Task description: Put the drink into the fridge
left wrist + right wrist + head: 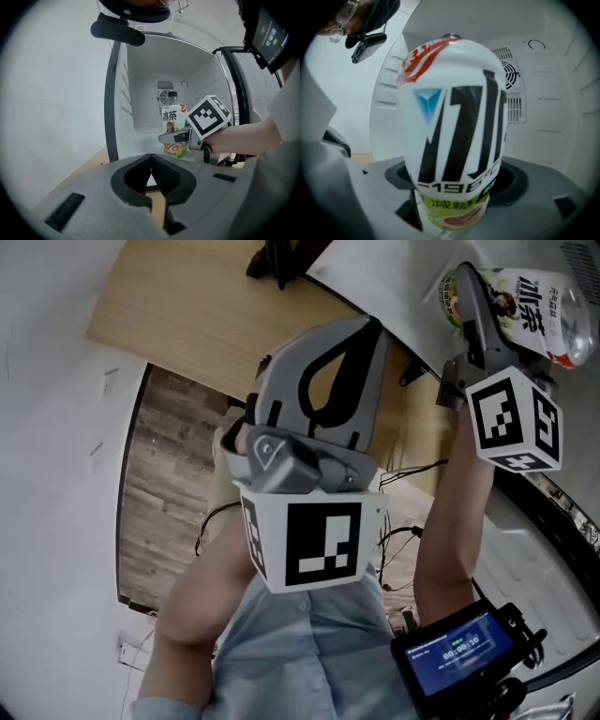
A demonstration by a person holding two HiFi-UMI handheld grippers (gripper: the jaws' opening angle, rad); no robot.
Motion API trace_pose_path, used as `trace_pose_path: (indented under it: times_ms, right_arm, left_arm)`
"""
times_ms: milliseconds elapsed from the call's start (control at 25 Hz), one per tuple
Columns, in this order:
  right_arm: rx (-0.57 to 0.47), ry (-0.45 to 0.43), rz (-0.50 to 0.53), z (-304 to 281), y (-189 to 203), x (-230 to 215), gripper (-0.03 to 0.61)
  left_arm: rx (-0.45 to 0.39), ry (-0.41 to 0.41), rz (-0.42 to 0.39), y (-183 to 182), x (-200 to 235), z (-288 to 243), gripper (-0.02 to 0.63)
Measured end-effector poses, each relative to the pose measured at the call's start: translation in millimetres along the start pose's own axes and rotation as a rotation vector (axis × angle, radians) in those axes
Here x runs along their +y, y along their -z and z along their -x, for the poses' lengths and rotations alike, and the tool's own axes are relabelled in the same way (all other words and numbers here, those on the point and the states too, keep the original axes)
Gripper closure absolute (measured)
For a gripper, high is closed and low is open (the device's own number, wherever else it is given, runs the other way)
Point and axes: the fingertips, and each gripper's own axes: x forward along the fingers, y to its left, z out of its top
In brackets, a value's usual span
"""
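Two grippers are showing: the left gripper (151, 157), nearer, is idling clenched on nothing, while the right gripper (173, 137) is clamping the upright bottle (450, 117). It is hanging at the mouth of the open fridge (140, 84) (back wall lying straight ahead).

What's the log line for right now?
phase: placing | right gripper: shut on white-labelled plastic drink bottle, upright inside open white fridge | left gripper: shut, empty, outside fridge | release: not yet

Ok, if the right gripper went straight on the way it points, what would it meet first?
Probably the fridge's back wall near the fan vent. The bottle in the right gripper hides part of the path, but nothing else shows inside.
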Motion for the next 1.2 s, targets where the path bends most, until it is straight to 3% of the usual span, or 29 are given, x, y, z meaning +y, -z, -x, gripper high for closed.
trace_pose_path:
  times_ms: [320,600,1000,1200]
  right_arm:
    - [-0.027,0.018,-0.027,1.4,2.2,-10.3,0.15]
    - [0.057,0.042,-0.072,12.0,33.5,-10.3,0.081]
    - [0.125,-0.023,-0.084,-9.2,50.7,49.2,0.084]
    - [0.102,-0.048,-0.092,16.8,54.3,60.2,0.122]
  left_arm:
    - [0.002,-0.018,-0.006,0.1,-2.5,8.0,0.604]
    - [0.041,0.016,0.0,9.2,-1.5,5.9,0.604]
    - [0.058,-0.023,0.082,26.1,60.7,-3.0,0.604]
    - [0.045,-0.038,0.09,18.9,48.1,1.5,0.604]
